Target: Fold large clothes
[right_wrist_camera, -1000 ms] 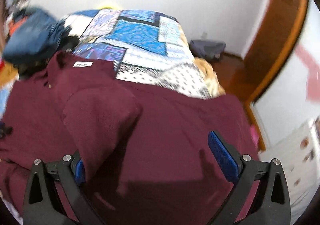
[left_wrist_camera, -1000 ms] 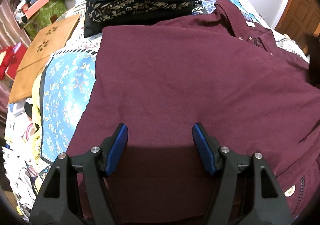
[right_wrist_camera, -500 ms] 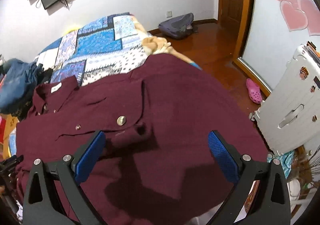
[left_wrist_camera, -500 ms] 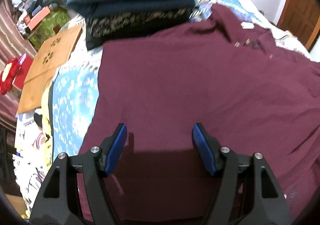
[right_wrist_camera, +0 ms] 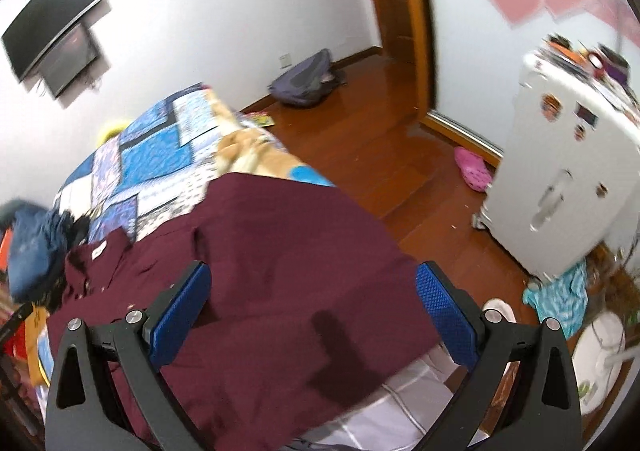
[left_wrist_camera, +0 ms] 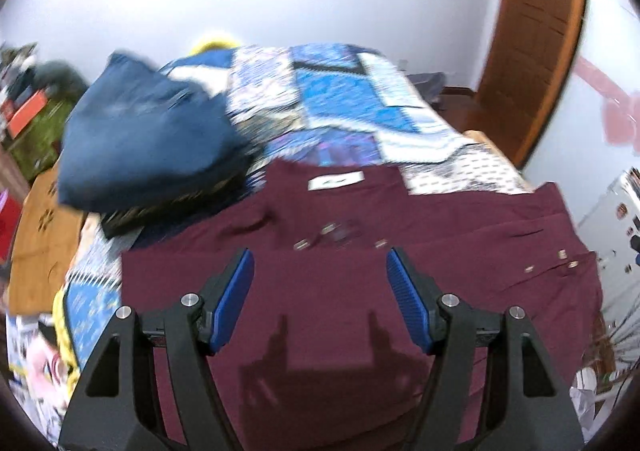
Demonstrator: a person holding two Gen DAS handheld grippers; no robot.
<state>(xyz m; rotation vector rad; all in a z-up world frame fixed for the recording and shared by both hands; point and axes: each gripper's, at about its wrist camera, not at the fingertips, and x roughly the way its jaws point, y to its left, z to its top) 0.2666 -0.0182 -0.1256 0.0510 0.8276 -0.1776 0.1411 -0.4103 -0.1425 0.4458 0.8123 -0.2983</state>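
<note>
One dark maroon button-up shirt (left_wrist_camera: 328, 291) lies spread flat on the bed's blue-and-white patchwork quilt (left_wrist_camera: 344, 107), collar and white neck label toward 12 o'clock in the left wrist view. One stack of folded clothes, a navy garment on top (left_wrist_camera: 144, 147), sits at 10 o'clock from the shirt.

Two grippers, four blue pads in all. The left gripper (left_wrist_camera: 320, 291) hangs released above the shirt, nothing between its jaws. The right gripper (right_wrist_camera: 312, 311) is likewise spread wide and empty over the shirt's edge.

Only the right wrist view shows the wooden floor, one white suitcase (right_wrist_camera: 560, 187) at 3 o'clock, one pink clog (right_wrist_camera: 472, 169) and one grey backpack (right_wrist_camera: 304, 81). Only the left view shows the tan wooden board (left_wrist_camera: 40, 243) at 9 o'clock.
</note>
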